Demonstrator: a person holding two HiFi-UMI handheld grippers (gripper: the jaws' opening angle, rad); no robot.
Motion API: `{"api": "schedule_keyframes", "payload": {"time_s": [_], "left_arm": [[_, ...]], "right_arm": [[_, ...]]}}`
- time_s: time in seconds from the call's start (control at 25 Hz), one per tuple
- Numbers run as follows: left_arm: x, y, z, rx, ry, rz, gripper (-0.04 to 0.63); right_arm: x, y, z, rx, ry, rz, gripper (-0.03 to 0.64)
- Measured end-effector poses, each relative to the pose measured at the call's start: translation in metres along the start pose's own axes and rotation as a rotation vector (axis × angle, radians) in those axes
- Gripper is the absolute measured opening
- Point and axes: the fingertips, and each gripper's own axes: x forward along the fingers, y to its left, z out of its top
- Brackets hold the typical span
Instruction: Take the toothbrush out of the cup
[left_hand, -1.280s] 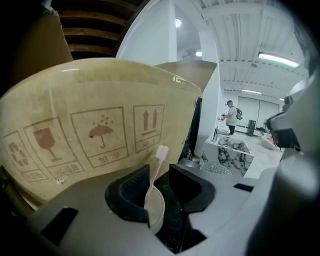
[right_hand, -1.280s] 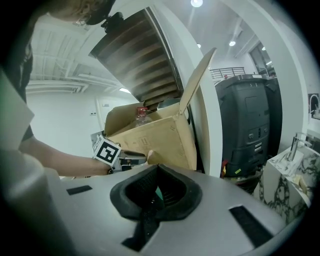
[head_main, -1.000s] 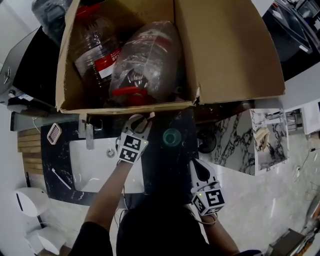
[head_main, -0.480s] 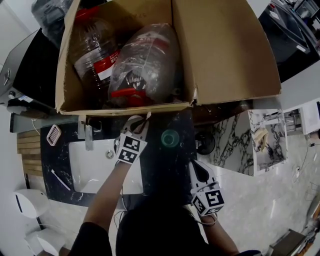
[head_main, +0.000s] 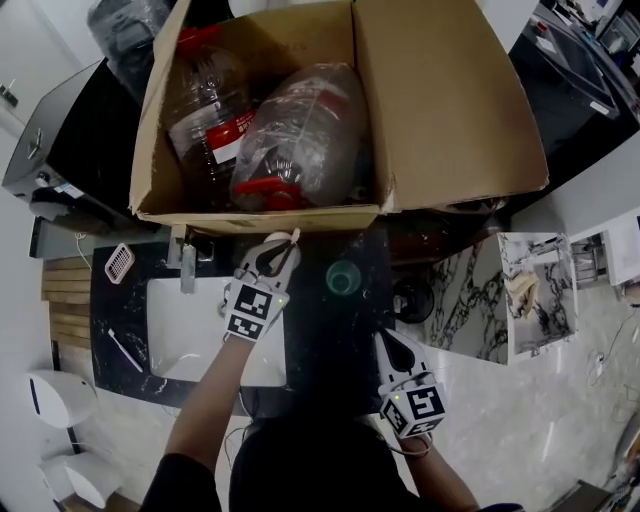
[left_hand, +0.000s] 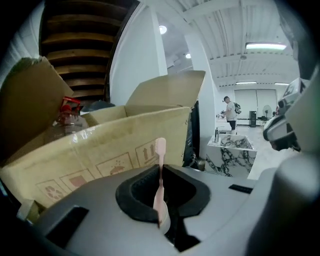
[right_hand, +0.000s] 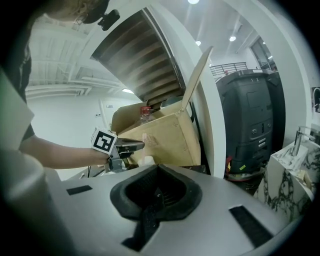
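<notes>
Toothbrush (left_hand: 159, 175) is standing upright between the left tongs (left_hand: 162, 222), which are clamping its pink handle, with the bristle head pointing up in front of the cardboard box (left_hand: 100, 150). In the head view I am seeing it at the upper middle of the frame, just under the box edge. In the right gripper view a pale thing (right_hand: 146, 161) is sitting directly below the brush; I am taking it for the cup, but I cannot tell whether the lower end of the handle is fully out of it.

I am judging the task as nearly done: the grip is made and the brush is raised. What is remaining is to carry it clear of the cup and put it down somewhere on the desk (head_main: 105, 320).

The right tongs (right_hand: 151, 210) are staying at the lower right of the head view, pressed together with nothing between them.

Counting now: one toothbrush in the tongs, and one thin white stick (head_main: 125, 348) at the left of the desk that is looking like a second brush. One sink (head_main: 180, 330), one box, and two big plastic bottles (head_main: 205, 110) lying inside it. One cup, if I am reading it correctly.
</notes>
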Motion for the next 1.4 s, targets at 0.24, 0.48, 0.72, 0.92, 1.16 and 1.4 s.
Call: {"api": "schedule_keyframes", "payload": {"time_s": [0.24,0.48,0.72,0.92,1.16,1.4], "left_arm": [[-0.046,-0.001,0.04,-0.008,-0.1,0.062,0.043],[-0.104,0.014,0.061,-0.053,-0.175,0.129,0.043],[-0.186,0.025,0.07,-0.095,-0.268,0.198,0.043],[-0.272,0.038,0.047,-0.167,-0.311,0.258,0.043],[-0.379,0.057,-0.006,-0.257,-0.329,0.326,0.043],[-0.467,0.08,-0.071,-0.354,-0.348,0.409,0.043]], "right_arm": [[0.002,0.026,-0.001,-0.032,-0.003,0.093,0.014],[0.004,0.065,0.011,-0.055,-0.027,0.164,0.014],[0.013,0.114,0.019,-0.101,-0.041,0.227,0.014],[0.023,0.186,0.022,-0.145,-0.052,0.296,0.014],[0.027,0.303,0.004,-0.206,-0.027,0.401,0.014],[0.036,0.406,-0.021,-0.298,0.009,0.498,0.014]]}}
